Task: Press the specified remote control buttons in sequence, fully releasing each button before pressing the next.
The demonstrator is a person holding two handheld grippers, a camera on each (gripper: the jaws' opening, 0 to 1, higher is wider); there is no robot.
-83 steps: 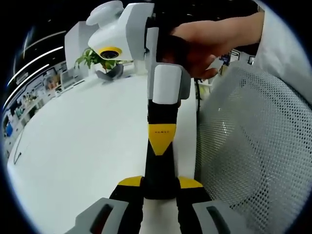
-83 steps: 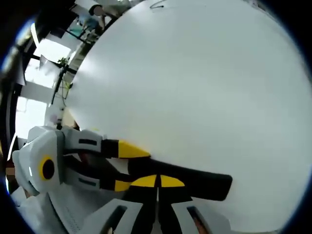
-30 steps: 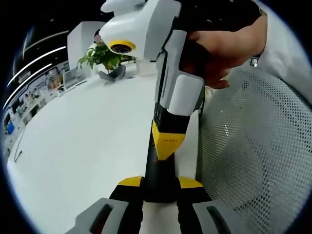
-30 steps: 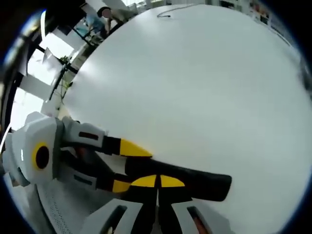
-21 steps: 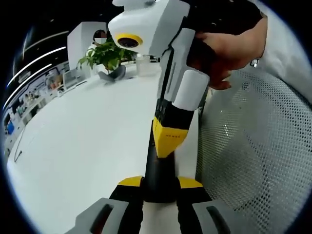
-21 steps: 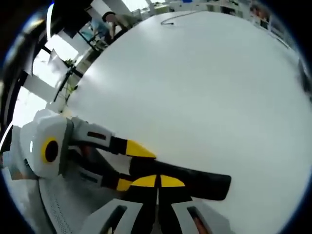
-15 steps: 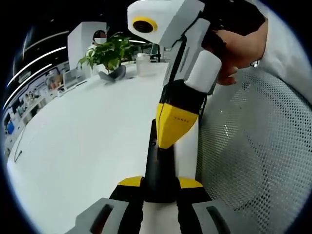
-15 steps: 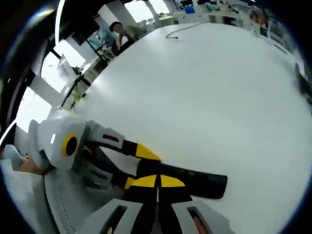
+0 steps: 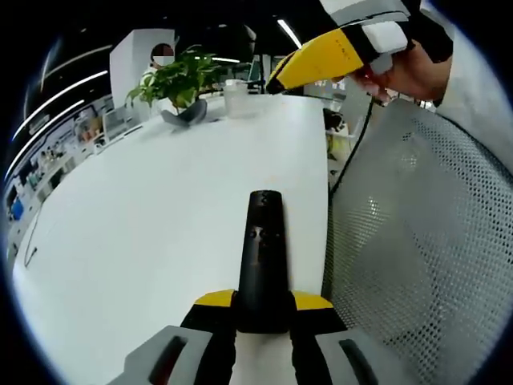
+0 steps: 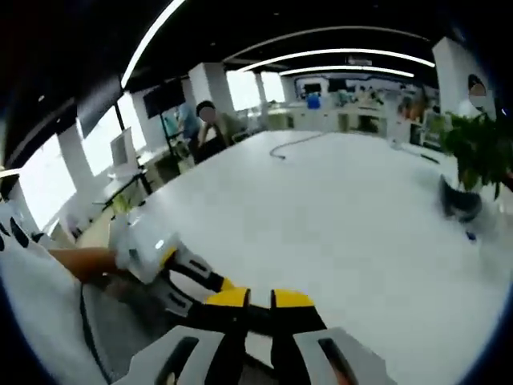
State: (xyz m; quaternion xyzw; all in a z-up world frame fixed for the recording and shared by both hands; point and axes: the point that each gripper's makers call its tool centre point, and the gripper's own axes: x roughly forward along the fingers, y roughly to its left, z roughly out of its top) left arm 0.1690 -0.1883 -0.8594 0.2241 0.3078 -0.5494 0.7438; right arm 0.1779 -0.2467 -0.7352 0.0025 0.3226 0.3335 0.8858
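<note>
Left gripper view: left gripper (image 9: 263,303) pinches the slim black plastic remote (image 9: 262,253), pointing away along the white table (image 9: 136,208); right gripper's (image 10: 260,299) yellow tips nearly meet

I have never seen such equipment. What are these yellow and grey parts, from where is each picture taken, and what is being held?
A person holds one hand-held gripping tool in each hand; each carries a camera looking forward along its two yellow-tipped jaws.

In the left gripper view, the left tool is shut on a black remote control, which points away over the white table. The right tool is raised at the upper right, held by a hand. A potted plant stands at the table's far end, and a mesh chair is beside the table.

In the right gripper view, the right tool looks across the same table, its jaws nearly together with nothing between them. The left tool is at the lower left.
</note>
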